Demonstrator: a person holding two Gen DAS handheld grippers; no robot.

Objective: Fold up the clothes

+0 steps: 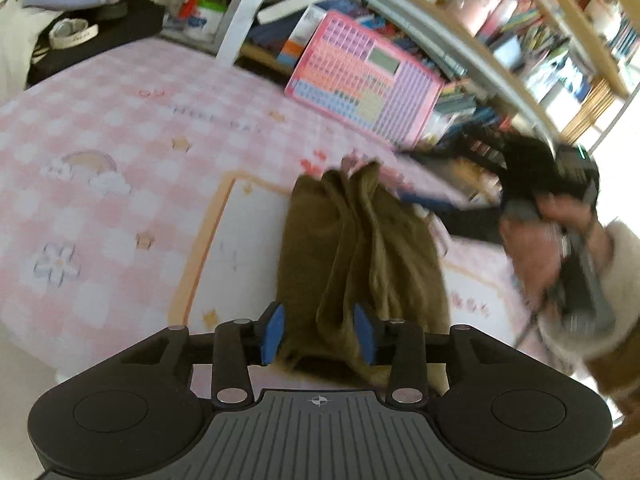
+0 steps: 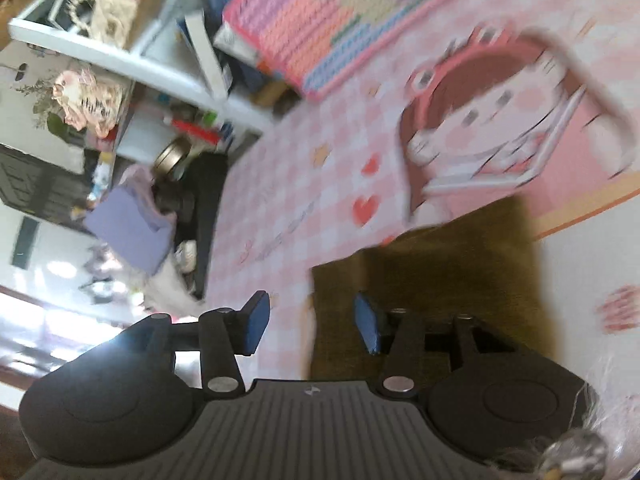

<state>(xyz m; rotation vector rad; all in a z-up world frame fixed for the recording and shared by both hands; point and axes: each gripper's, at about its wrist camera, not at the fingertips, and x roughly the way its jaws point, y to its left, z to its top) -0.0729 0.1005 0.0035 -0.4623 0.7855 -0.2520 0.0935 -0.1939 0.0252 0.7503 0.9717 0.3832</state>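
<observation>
Olive-green cloth [image 1: 360, 248], bunched into soft lengthwise folds, lies on the counter [image 1: 120, 184], which is covered by a pink-and-white checked mat printed with a rainbow, flowers and stars. We see the left gripper [image 1: 320, 334] low over the near end of this garment. Its blue pads [image 1: 274, 334] stand partly apart, one on each side of a ridge of the fabric. The cloth sits between them, but the pads do not press on it, so nothing is gripped.

From the right wrist view the same cloth [image 2: 440, 264] shows as a flat, dark olive patch on the mat, just below a cartoon face printed on it. Our right gripper [image 2: 312, 322] is also partly open. One blue pad [image 2: 256, 322] hangs over bare checked mat, the other over the edge of the garment. Whether that pad touches the fabric we cannot tell, for the picture is blurred.

In the left view a hand [image 1: 536, 248] in a fluffy white sleeve holds the right gripper's body beyond the far side of the cloth. A pink grid-patterned board [image 1: 360, 76] leans against the shelves behind the counter.
</observation>
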